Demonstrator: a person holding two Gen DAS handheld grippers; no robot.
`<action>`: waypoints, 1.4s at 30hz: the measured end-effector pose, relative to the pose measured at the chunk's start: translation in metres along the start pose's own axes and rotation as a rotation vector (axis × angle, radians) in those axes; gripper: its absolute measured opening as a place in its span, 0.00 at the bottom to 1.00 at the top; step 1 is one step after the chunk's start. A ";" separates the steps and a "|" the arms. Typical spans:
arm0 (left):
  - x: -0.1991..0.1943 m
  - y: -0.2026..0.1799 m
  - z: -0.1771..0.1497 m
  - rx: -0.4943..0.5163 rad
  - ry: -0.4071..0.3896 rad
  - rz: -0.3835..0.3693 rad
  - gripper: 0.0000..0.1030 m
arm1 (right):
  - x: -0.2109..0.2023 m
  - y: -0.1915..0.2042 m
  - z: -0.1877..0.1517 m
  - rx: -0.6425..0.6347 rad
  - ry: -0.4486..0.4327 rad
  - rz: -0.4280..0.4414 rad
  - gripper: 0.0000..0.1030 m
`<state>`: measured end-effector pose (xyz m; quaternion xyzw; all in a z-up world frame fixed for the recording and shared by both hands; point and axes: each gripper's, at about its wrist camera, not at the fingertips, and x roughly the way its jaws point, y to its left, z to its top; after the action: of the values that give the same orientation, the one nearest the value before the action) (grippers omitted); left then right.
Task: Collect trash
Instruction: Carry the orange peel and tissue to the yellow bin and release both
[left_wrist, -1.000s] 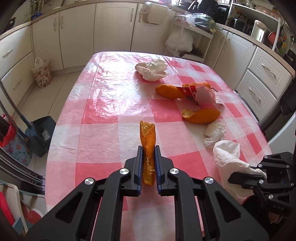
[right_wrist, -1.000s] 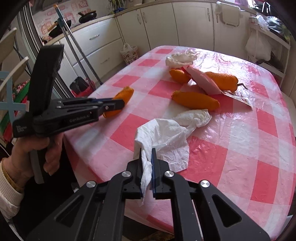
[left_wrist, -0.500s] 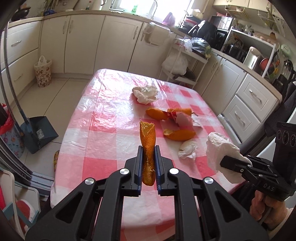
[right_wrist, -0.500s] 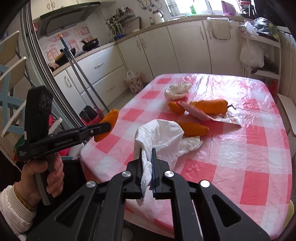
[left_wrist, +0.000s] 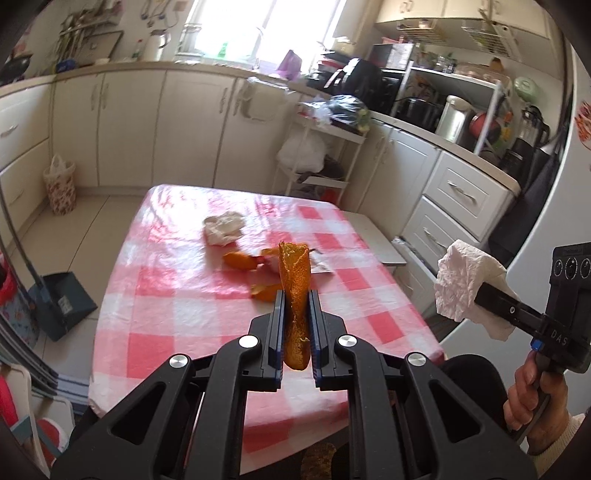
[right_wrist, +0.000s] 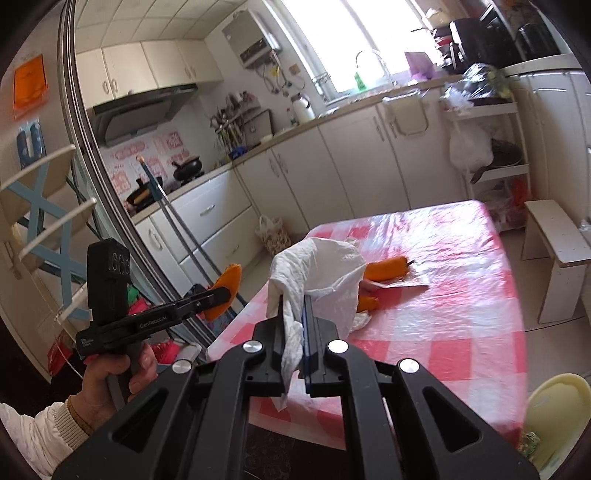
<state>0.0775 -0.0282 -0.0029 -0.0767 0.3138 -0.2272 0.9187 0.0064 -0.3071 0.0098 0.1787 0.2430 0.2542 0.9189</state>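
My left gripper (left_wrist: 295, 306) is shut on an orange peel (left_wrist: 294, 280) and holds it upright, high above the near end of the pink checked table (left_wrist: 155, 295). My right gripper (right_wrist: 294, 314) is shut on a crumpled white paper towel (right_wrist: 321, 273), also held above the table's near edge. The towel also shows in the left wrist view (left_wrist: 465, 280); the peel also shows in the right wrist view (right_wrist: 227, 288). On the table lie more orange peels (left_wrist: 240, 260), a white tissue wad (left_wrist: 223, 229) and a torn wrapper (right_wrist: 402, 283).
A blue dustpan (left_wrist: 61, 302) and broom stand on the floor left of the table. A white stool (right_wrist: 554, 254) stands at the table's right side. A pale yellow bin (right_wrist: 554, 417) is at the lower right of the right wrist view. Cabinets line the walls.
Both grippers have risen and drawn back from the table, each still holding its piece. The table now looks smaller and farther away in both views.
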 end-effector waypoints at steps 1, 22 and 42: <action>-0.001 -0.010 0.002 0.018 0.000 -0.011 0.11 | -0.008 -0.003 -0.001 0.002 -0.010 -0.010 0.07; 0.106 -0.252 0.013 0.341 0.255 -0.294 0.11 | -0.096 -0.163 -0.073 0.322 -0.039 -0.426 0.08; 0.293 -0.361 -0.056 0.296 0.666 -0.293 0.49 | -0.071 -0.269 -0.152 0.554 0.186 -0.641 0.53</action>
<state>0.1148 -0.4844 -0.1033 0.0907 0.5441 -0.4112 0.7257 -0.0268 -0.5322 -0.2105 0.3104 0.4268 -0.1037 0.8430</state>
